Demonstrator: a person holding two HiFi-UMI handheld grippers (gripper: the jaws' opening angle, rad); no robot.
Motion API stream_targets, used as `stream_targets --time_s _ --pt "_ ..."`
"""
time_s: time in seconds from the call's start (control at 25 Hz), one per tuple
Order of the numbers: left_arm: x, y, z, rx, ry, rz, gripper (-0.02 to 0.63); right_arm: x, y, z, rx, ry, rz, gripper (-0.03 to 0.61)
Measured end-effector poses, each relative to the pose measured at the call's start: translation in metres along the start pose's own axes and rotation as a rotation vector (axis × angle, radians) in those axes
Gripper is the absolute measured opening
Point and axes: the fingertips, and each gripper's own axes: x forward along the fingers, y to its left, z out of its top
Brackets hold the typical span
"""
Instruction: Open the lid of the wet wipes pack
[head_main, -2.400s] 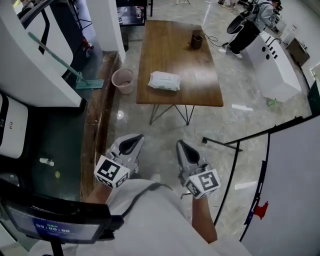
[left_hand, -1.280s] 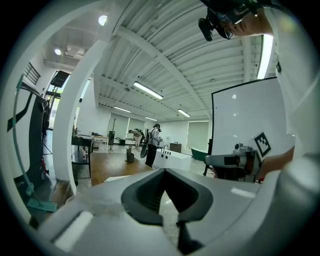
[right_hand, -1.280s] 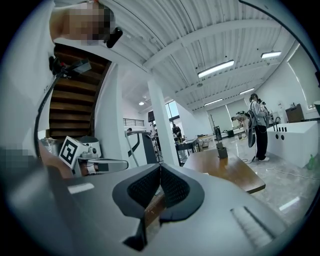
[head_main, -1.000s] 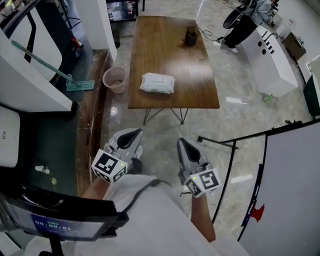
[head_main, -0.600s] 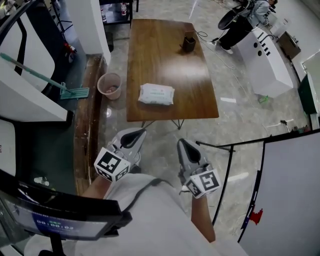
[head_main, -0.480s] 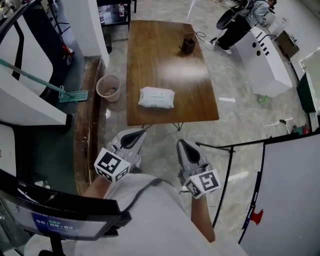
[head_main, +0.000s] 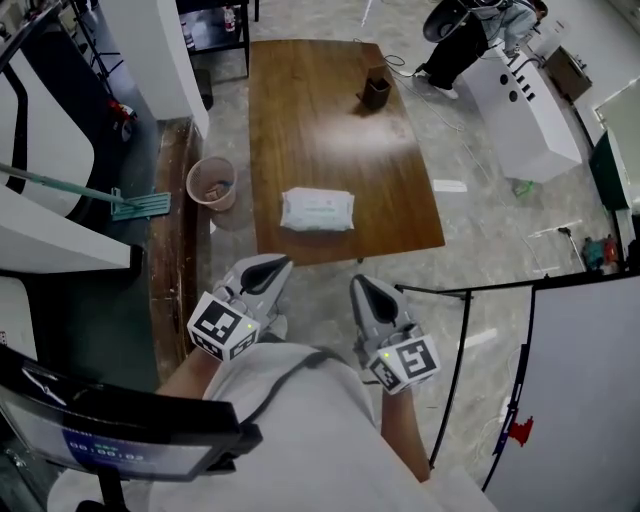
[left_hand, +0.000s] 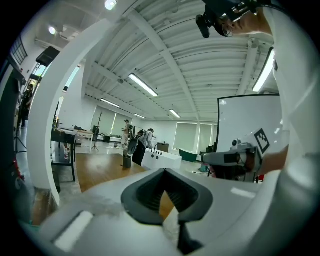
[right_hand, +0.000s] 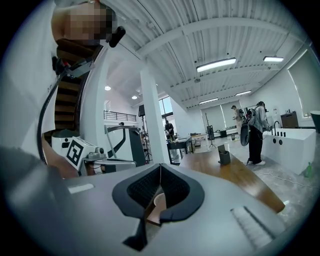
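The white wet wipes pack (head_main: 317, 209) lies flat near the front edge of the long wooden table (head_main: 380, 170), its lid down. Both grippers are held close to the person's body, short of the table and apart from the pack. My left gripper (head_main: 268, 268) points at the table's front edge, its jaws shut with nothing between them, as the left gripper view (left_hand: 165, 171) also shows. My right gripper (head_main: 360, 286) sits beside it, also shut and empty (right_hand: 160, 165). The pack is hidden behind the jaws in both gripper views.
A dark cup (head_main: 374, 92) stands at the table's far end. A pink bin (head_main: 209, 183) and a mop (head_main: 120, 205) are left of the table. A whiteboard on a black stand (head_main: 560, 380) is at the right. A white counter (head_main: 520, 90) and a person (head_main: 455, 25) are beyond.
The table and the pack have come nearer to both grippers as the person walks toward them. Both grippers stay shut and side by side.
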Motion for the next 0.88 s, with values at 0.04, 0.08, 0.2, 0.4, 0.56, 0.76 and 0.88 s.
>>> stream_targets --time_s 0.04,0.08,0.2,0.4,0.56,0.76,0.88 --pt "0.001 0.004 0.0 -0.001 0.001 -0.002 0.003 0.004 -0.001 0.0 0.001 0.003 -0.002 0.01" --pt "0.002 0.008 0.0 -0.003 0.001 -0.003 0.003 0.009 -0.002 -0.001 0.002 0.007 -0.004 0.011" --pt "0.004 0.021 -0.001 -0.011 0.003 -0.005 0.003 0.023 -0.003 -0.001 -0.002 0.013 -0.003 0.011" --pt "0.001 0.043 -0.002 -0.018 0.004 -0.003 0.003 0.044 -0.001 0.004 -0.017 0.02 0.002 0.011" --pt "0.0 0.055 -0.005 -0.023 0.008 0.001 0.003 0.053 -0.005 0.003 -0.023 0.03 -0.01 0.011" --pt "0.004 0.059 -0.008 -0.027 0.023 0.0 0.003 0.054 -0.018 0.001 -0.035 0.048 -0.034 0.011" --pt "0.007 0.059 -0.009 -0.027 0.028 0.01 0.003 0.054 -0.032 0.0 -0.038 0.051 -0.032 0.011"
